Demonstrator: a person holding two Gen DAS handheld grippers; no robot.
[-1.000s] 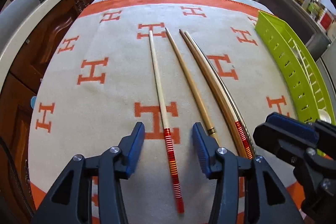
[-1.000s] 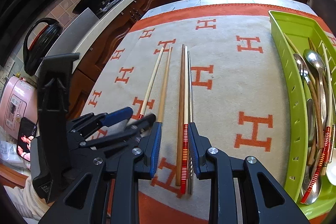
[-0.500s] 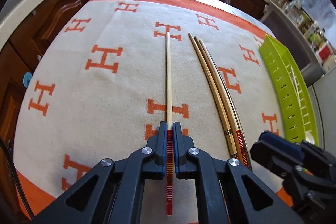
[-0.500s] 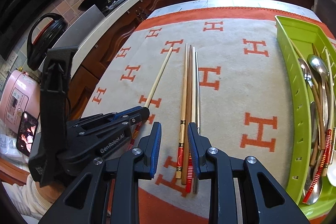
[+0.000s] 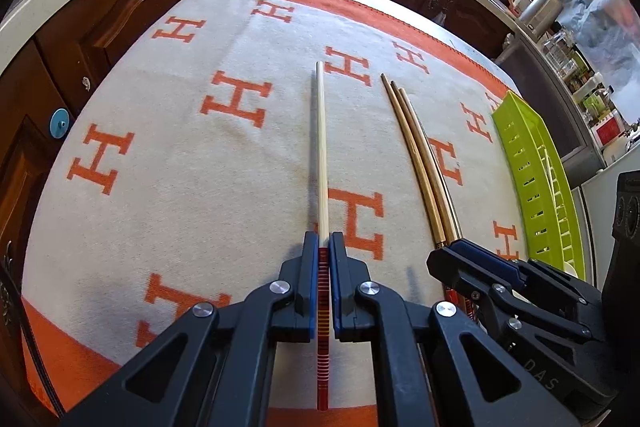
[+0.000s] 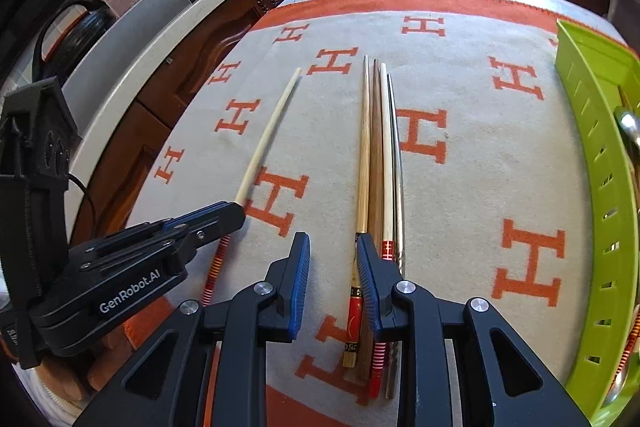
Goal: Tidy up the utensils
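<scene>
Left tongs [image 5: 324, 287]: pinching the pale chopstick [image 5: 321, 147] at its red-striped end, tip out over the blanket [image 5: 180, 187].
Right tongs [image 6: 332, 279]: spread, beside the chopstick bundle [image 6: 378, 167] on the desk.
Handling: likely light, stiff, slippery; may pivot.
Obstacles: green tray [image 6: 592, 147] sits well right, path open.

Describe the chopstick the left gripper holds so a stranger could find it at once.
Start at the cream cloth with orange H marks, left of the green tray. Four chopsticks lie bundled mid-cloth. The pale chopstick lies alone to their left, its red-striped end pinched between the left gripper fingers.
</scene>
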